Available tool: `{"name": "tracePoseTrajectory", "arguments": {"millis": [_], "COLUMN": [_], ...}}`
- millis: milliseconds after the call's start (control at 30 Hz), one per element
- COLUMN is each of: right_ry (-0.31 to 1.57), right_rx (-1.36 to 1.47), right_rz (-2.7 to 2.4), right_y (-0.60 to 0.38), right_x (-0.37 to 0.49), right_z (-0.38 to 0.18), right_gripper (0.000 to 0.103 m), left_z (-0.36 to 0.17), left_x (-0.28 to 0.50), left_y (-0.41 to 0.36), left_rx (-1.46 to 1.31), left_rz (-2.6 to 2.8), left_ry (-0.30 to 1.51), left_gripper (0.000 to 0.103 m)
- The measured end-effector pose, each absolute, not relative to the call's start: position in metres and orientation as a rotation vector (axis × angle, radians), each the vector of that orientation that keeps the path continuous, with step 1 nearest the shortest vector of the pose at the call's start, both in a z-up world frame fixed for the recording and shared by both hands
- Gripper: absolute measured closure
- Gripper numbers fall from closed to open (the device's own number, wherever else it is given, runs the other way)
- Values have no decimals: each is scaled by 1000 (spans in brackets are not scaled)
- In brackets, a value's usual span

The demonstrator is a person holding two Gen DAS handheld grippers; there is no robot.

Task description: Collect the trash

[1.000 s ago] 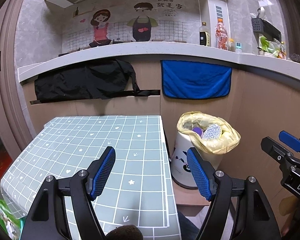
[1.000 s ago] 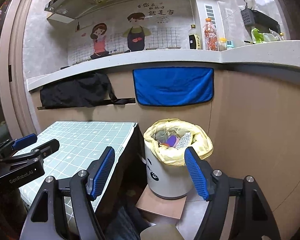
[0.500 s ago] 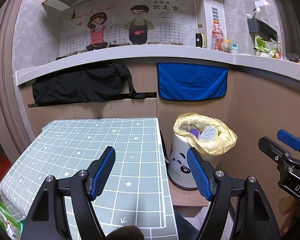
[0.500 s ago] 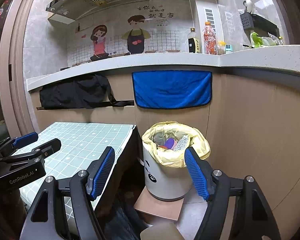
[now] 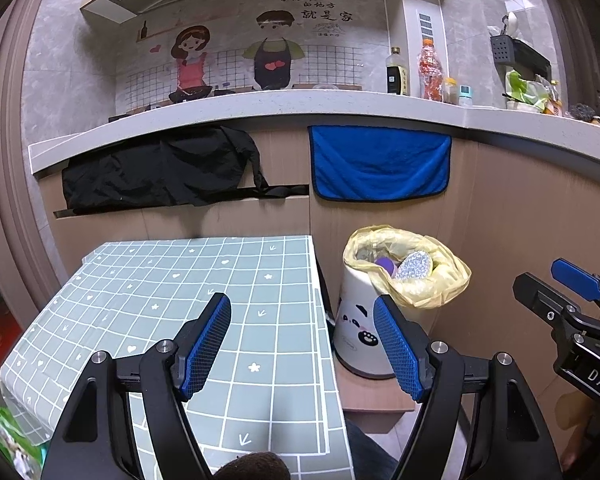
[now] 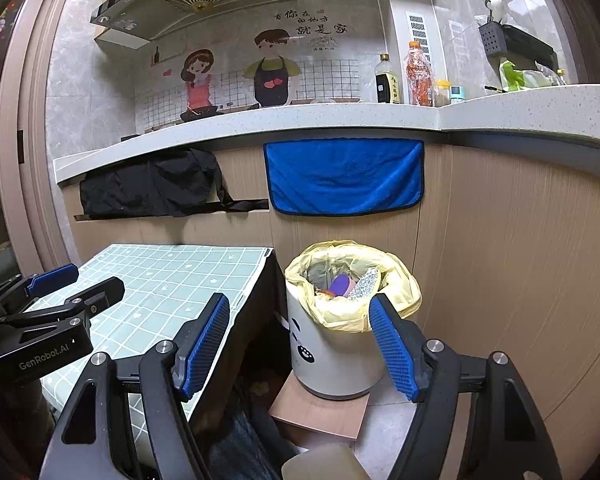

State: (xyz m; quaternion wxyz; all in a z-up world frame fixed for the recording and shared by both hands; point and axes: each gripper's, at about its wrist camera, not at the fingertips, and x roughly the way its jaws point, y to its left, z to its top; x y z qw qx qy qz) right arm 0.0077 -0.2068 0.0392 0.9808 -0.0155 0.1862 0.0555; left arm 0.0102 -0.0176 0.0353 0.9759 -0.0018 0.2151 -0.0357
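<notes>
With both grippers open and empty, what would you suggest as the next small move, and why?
Probably withdraw both and stop. The left gripper and right gripper stand open holding nothing, the green grid tablecloth shows no litter, and the trash already lies inside the yellow-lined bin, including a purple item and a glittery piece. Nothing left to collect is visible.

We see a smooth, glossy white bin (image 6: 332, 360) lined with thin crinkled yellow plastic (image 6: 396, 300), a matt grid-printed tablecloth (image 5: 204, 312), a plush blue towel (image 6: 344, 176) at twelve o'clock, wood-grain cabinet panels (image 6: 520, 264), and a speckled stone counter (image 6: 300, 118).
</notes>
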Motion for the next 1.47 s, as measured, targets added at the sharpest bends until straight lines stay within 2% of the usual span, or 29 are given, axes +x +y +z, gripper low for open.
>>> {"name": "tracePoseTrajectory", "arguments": {"millis": [1467], "right_ry": [426], "right_rx": [-13], "right_rz": [135], "right_y": [-212], "right_x": [24], "right_z": [25], "right_gripper": [32], "left_z": [28], "left_x": [22], "left_y": [-2], "left_rx": [-6], "left_rz": [-84], "left_ry": [457], "left_gripper": [29]}}
